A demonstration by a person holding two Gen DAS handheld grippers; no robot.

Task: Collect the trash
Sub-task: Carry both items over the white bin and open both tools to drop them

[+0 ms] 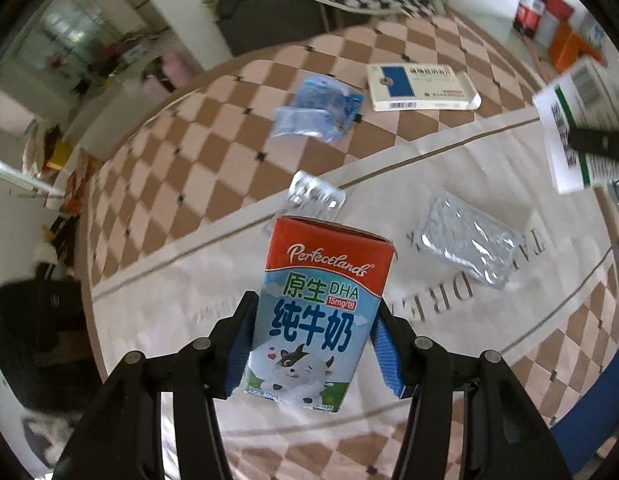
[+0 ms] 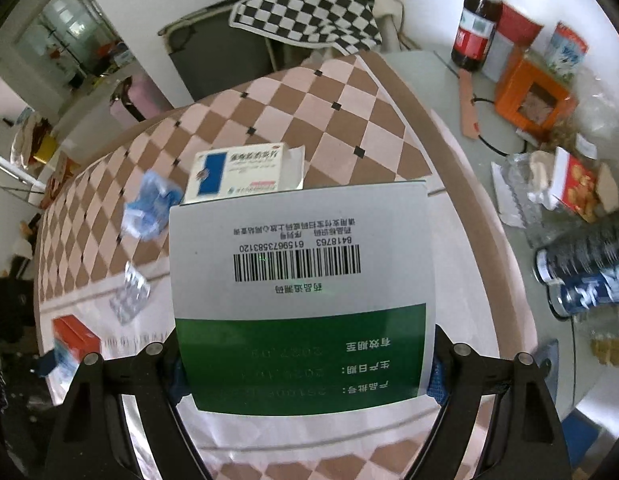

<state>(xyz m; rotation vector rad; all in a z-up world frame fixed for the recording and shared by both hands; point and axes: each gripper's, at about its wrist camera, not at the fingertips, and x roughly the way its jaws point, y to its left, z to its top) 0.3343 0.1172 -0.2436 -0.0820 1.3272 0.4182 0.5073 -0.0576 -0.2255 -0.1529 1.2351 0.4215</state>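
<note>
My left gripper is shut on a small milk carton with a red top, held above the checkered cloth. My right gripper is shut on a white and green medicine box, held above the same cloth; this box also shows at the right edge of the left wrist view. On the cloth lie a white and blue medicine box, a crumpled blue plastic wrapper, a blister pack and a silver foil pack.
A grey table at the right holds a cola bottle, an orange box, a biscuit box, blue cans and plastic wrap. A checkered towel hangs over a dark chair at the back.
</note>
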